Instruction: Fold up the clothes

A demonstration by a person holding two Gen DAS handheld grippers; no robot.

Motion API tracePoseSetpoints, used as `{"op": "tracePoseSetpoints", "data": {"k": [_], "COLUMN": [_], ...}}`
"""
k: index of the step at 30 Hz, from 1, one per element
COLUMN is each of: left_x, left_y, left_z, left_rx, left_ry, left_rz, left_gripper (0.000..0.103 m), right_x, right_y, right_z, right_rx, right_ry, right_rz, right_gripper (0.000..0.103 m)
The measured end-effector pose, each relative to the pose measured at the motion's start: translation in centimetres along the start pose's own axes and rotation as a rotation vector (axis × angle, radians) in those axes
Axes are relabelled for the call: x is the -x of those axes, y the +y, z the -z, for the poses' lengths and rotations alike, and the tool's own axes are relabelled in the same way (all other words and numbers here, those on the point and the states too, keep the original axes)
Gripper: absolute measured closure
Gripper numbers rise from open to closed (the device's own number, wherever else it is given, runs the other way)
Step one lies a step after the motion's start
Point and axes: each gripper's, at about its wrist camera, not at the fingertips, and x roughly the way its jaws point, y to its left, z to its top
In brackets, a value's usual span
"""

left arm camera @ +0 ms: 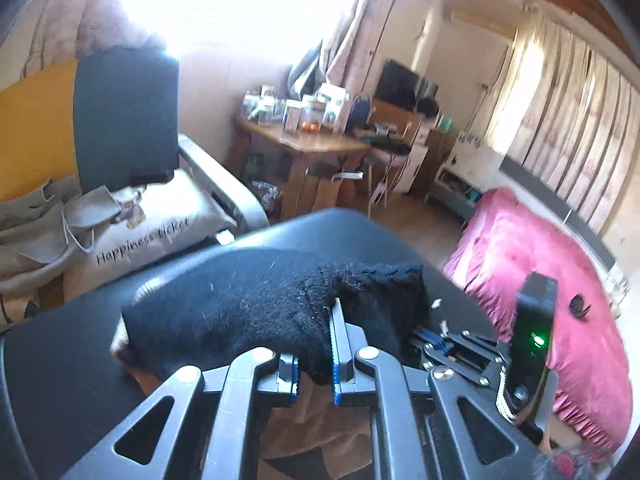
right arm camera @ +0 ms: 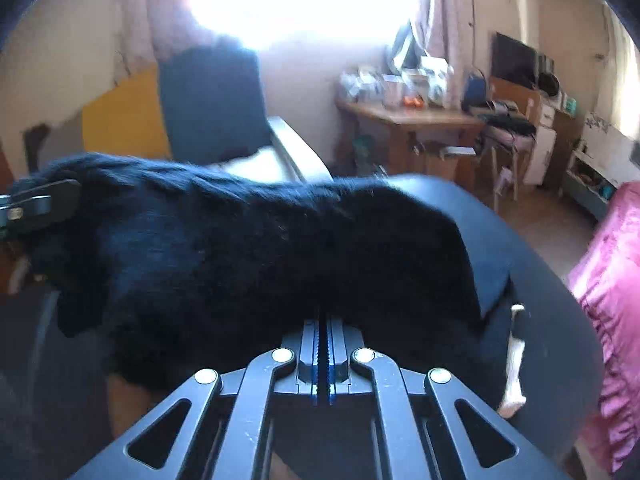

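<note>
A black fuzzy knitted garment [left arm camera: 256, 300] is held up over a black round table [left arm camera: 320, 228]. My left gripper [left arm camera: 316, 344] is shut on its edge, cloth bunched between and over the fingers. My right gripper [right arm camera: 322, 336] is shut on another edge of the same black garment [right arm camera: 260, 256], which fills the middle of the right wrist view and hangs over the table [right arm camera: 540, 280]. The right gripper [left arm camera: 480, 356] shows at the right of the left wrist view, with a green light on. The left gripper [right arm camera: 36, 204] shows at the left edge of the right wrist view.
A pink bedspread [left arm camera: 552, 280] lies to the right. A dark chair [left arm camera: 128, 116] with a printed cushion [left arm camera: 160, 232] and a beige bag stands at the left. A cluttered wooden table [left arm camera: 312, 140] stands by the bright window. A white strip [right arm camera: 514, 360] hangs at the table edge.
</note>
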Motion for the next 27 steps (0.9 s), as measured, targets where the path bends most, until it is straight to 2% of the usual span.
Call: {"op": "tracePoseSetpoints", "data": {"k": [5, 9, 14, 18, 21, 24, 26, 27], "left_x": [7.6, 14.6, 20.1, 21.5, 22.7, 24.0, 24.7, 25.2], "left_y": [2.4, 5.5, 11.9, 18.7, 22.0, 24.1, 25.3, 25.7], "left_z": [-1.7, 0.7, 7.5, 15.5, 21.2, 25.5, 27.8, 29.0], "left_rx": [0.002, -0.03, 0.012, 0.118, 0.157, 0.175, 0.233, 0.263], "left_ry": [-0.1, -0.129, -0.044, 0.117, 0.196, 0.245, 0.269, 0.276], "left_rz": [0.006, -0.032, -0.137, -0.242, -0.326, -0.414, -0.403, -0.39], "left_gripper": [0.093, 0.093, 0.093, 0.093, 0.092, 0.091, 0.089, 0.087], "right_x": [7.1, 11.5, 13.8, 13.0, 12.4, 11.7, 11.3, 11.1], "right_y": [4.8, 9.8, 17.2, 21.8, 23.5, 23.6, 23.2, 22.8], "right_z": [-2.6, -1.9, 2.9, 8.8, 12.7, 15.2, 16.2, 16.7], "right_rx": [0.002, 0.021, 0.021, -0.008, -0.028, -0.031, -0.029, -0.028], "right_ry": [-0.113, -0.137, -0.037, 0.14, 0.229, 0.292, 0.323, 0.336], "right_rz": [-0.172, -0.33, -0.564, -0.698, -0.689, -0.611, -0.546, -0.499], "right_gripper": [0.1, 0.1, 0.1, 0.099, 0.099, 0.099, 0.097, 0.092]}}
